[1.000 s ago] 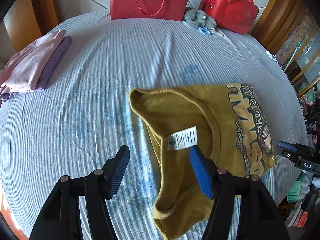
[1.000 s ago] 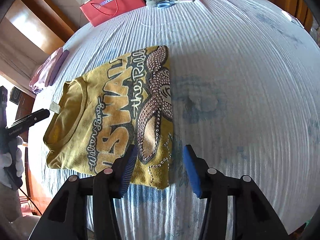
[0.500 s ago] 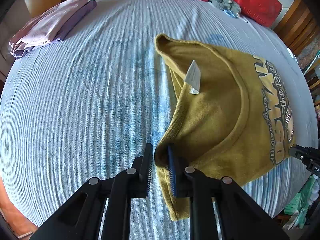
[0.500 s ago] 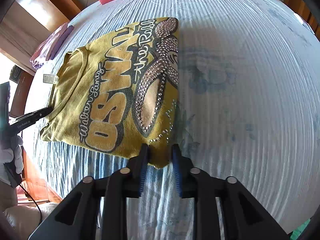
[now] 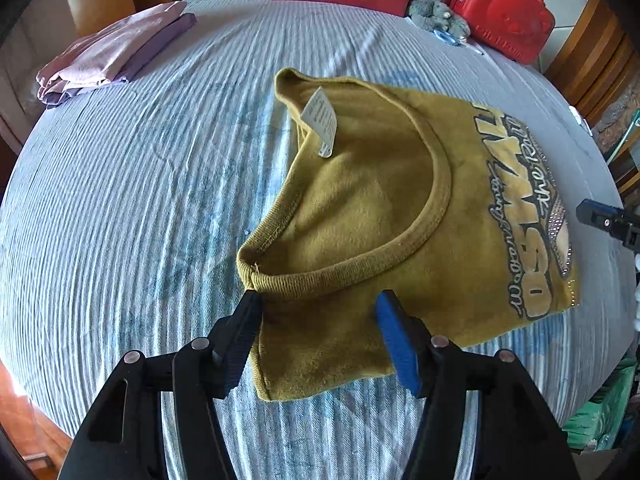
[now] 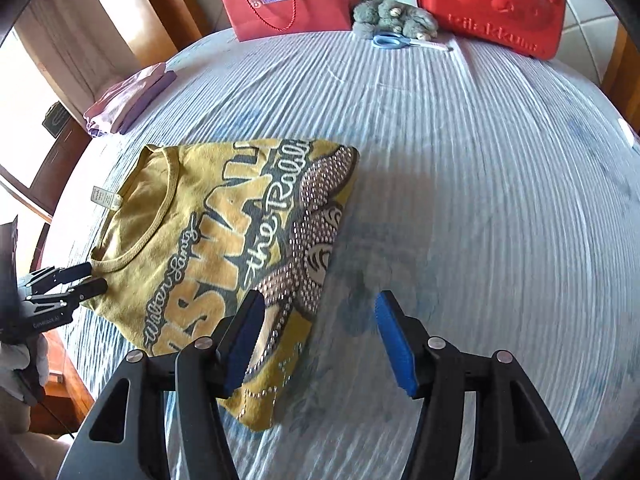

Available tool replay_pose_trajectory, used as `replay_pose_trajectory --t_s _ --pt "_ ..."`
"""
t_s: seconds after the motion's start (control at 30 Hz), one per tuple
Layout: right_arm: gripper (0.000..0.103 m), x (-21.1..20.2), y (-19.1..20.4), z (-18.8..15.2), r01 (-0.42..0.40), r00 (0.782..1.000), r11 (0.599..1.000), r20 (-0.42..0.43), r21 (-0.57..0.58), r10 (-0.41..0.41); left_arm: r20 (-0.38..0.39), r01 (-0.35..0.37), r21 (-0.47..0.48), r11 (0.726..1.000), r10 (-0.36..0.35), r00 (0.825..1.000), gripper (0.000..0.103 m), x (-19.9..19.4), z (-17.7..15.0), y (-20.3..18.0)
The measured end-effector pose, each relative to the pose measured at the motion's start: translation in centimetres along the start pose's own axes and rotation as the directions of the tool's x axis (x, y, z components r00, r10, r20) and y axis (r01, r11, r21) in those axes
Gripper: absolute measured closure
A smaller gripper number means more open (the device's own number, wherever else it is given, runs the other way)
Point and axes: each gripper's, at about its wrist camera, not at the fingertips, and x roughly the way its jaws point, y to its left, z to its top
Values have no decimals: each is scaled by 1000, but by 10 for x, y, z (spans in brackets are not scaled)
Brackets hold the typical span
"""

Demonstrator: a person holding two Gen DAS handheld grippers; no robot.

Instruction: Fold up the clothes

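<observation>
The mustard-yellow T-shirt [image 5: 360, 216] lies folded on the striped blue-white bedcover [image 5: 140, 208], collar toward the left gripper [image 5: 318, 316], printed front up; its lettering is cut by the fold, so only part of the words reads, and its sleeves are tucked out of sight. The left gripper's jaws are spreading apart, the collar corner lying between them with the left pad just at its edge, no pinch. The right gripper [image 6: 318, 320] hangs over the shirt's folded edge, jaws also spreading; whether its left pad touches the cloth cannot be told, and the right pad is over bare bedcover. That view is blurred toward the right. Farther off lie folded pink and purple clothes [image 5: 108, 56], a red paper bag [image 6: 292, 4] whose inside is hidden, a grey plush toy [image 6: 394, 18], blue-handled scissors [image 6: 400, 41] and a closed red case [image 6: 488, 4].
</observation>
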Motion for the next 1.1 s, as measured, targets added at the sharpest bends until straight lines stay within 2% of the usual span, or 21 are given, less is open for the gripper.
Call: replay_pose_trajectory --t_s 0.2,0.27,0.43,0.5,0.63,0.73,0.8,0.9,0.93,0.97,1.0,1.03,1.07,1.1 --pt "44 23 -6 37 -5 1000 997 -3 -72 5 -2 -26 -30 999 26 1000 30 10 6 -12" --pt "41 31 -7 47 2 1000 996 -7 -88 -3 -3 -25 -39 999 25 1000 29 12 8 -15" --pt "40 48 -7 62 -12 1000 994 -17 -110 10 12 -34 -24 999 34 999 19 21 17 -22" --pt "40 53 -7 65 -19 1000 994 -23 -109 17 7 -35 -29 999 35 999 19 22 21 -23" --pt "40 62 -7 67 -36 999 992 -34 -119 33 -10 18 -26 999 -19 1000 31 23 30 -36" --pt "40 67 -6 69 -52 998 991 -35 -120 48 1 10 -10 1000 -10 1000 31 25 33 -39" --pt "40 68 -5 70 -59 998 991 -34 -124 55 11 -9 -23 1000 10 1000 31 26 36 -33" --pt "40 70 0 70 -53 998 987 -33 -149 49 2 -3 -37 999 3 1000 31 27 41 -33" --pt "42 71 2 70 -49 998 986 -33 -159 44 -8 0 -18 1000 0 1000 32 28 43 -39" --pt "55 72 4 70 -45 999 984 -33 -170 40 -17 0 2 1000 0 1000 33 29 45 -46" --pt "58 71 8 69 -37 999 982 -29 -188 32 -24 -10 26 1000 11 1000 35 30 46 -54" --pt "67 70 11 68 -28 999 978 -25 -205 24 -25 -20 52 998 21 999 41 32 49 -66" --pt "77 69 15 67 -20 1000 975 -20 -223 15 -26 0 65 998 2 1000 48 30 49 -70" --pt "80 69 17 66 -16 1000 972 -22 -234 11 -33 20 62 998 -18 999 52 29 50 -72"
